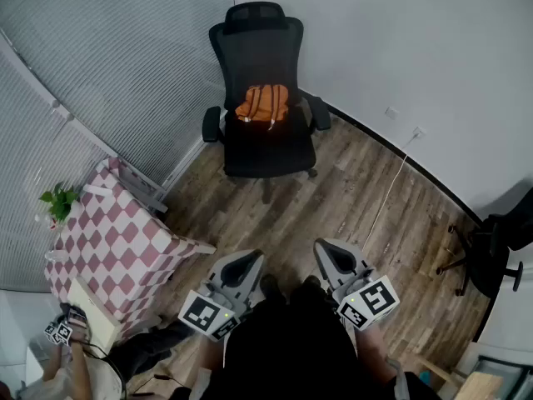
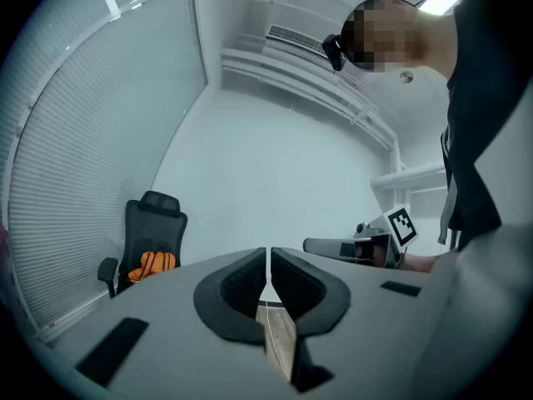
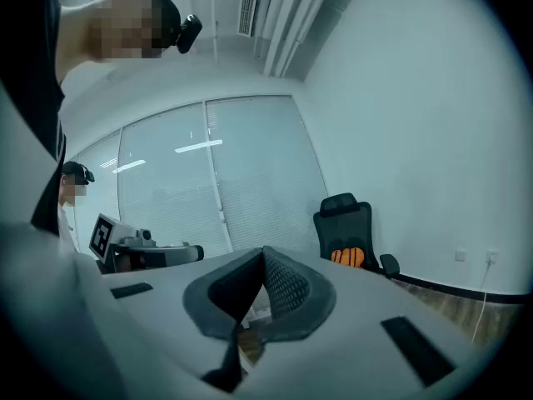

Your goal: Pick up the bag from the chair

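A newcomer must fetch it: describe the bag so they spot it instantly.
Where the window blinds meet the white wall stands a black office chair. On its seat, against the backrest, lies the bag: orange with dark stripes, the only bright thing there.

Soft orange cloth bag (image 1: 262, 103) on a black chair (image 1: 258, 57) with a matt mesh back; wood-grain plank floor (image 1: 366, 198); checked cloth covers the desk (image 1: 125, 240); smooth matt white wall (image 1: 400, 40)
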